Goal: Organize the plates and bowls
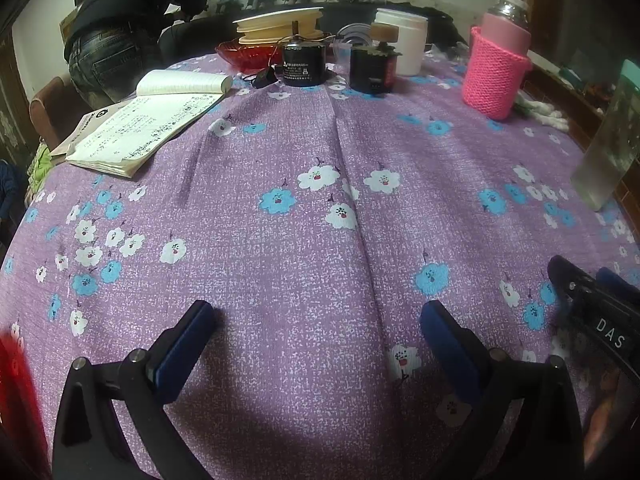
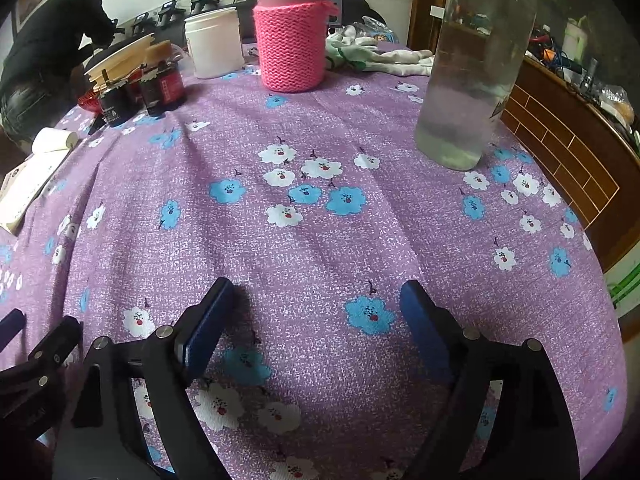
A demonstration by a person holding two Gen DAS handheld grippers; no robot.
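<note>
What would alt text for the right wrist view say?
An open gripper, holding nothing, hangs over a purple flowered tablecloth. Farther back stand a clear bottle, a pink flask, a white jar and dark jars; the other gripper shows at left.

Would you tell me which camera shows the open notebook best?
The left wrist view: the notebook lies whole, its handwritten pages facing up. The right wrist view catches only part of it, at the left edge.
</note>
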